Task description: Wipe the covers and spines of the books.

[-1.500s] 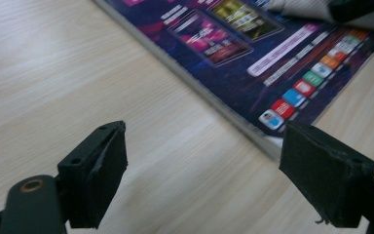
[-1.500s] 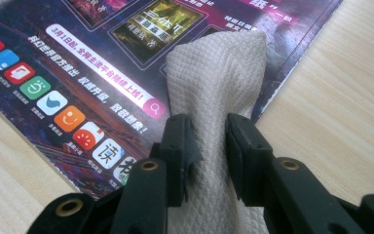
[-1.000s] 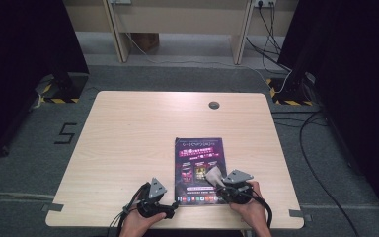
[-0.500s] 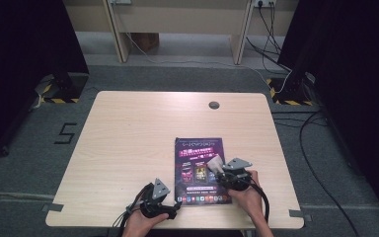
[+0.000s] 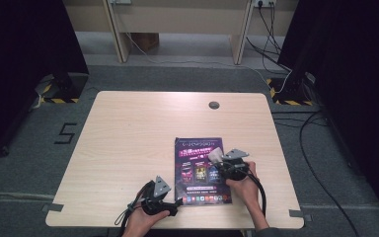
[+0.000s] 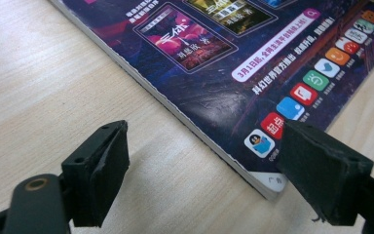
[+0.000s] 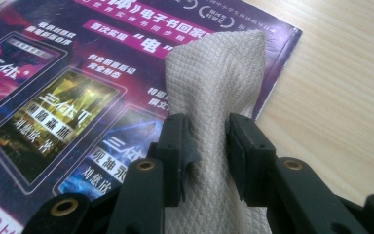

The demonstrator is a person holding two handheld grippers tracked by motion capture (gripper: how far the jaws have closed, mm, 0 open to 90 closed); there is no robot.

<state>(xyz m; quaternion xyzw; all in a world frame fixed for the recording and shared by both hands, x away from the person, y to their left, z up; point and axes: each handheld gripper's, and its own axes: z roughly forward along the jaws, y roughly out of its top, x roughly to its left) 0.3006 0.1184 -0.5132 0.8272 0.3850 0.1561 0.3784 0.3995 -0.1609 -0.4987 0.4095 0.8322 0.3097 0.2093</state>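
Grey carpet floor, dark curtains at both sides, cables trailing along the back wall; a light wood counter (image 5: 128,148) sits mid-room. High view: a magazine (image 5: 200,170) with a dark purple cover lies flat on the counter's near right part, its long edges running away from the person. Right tongs (image 5: 219,159) hover over the magazine's right half, clenched on a pale folded cloth (image 5: 215,154) that sits on the cover. Left tongs (image 5: 175,201) rest low at the magazine's near left corner, held by the person's left hand (image 5: 140,222).

Left gripper view: left tongs (image 6: 202,170) released, jaws wide apart, one over bare wood, the other over the magazine's (image 6: 224,58) corner, which lies between them. The jaws grip nothing; I cannot tell if they touch the counter.

Right gripper view: right tongs (image 7: 207,151) clamped on the cloth (image 7: 219,78), a quilted beige wipe bunched upright between the jaws, its free end reaching toward the magazine's (image 7: 53,97) far corner. Bare counter (image 7: 341,97) shows beyond that corner.

Judged step: wiping the magazine cover, cloth already grasped and over the surface, left tongs placed to steady the near corner. Next move likely calls for pressing the cloth flat onto the cover and sweeping across it, while the left tongs pin or pinch the corner so the magazine does not slide. Light downward pressure needed; glossy cover may skid.
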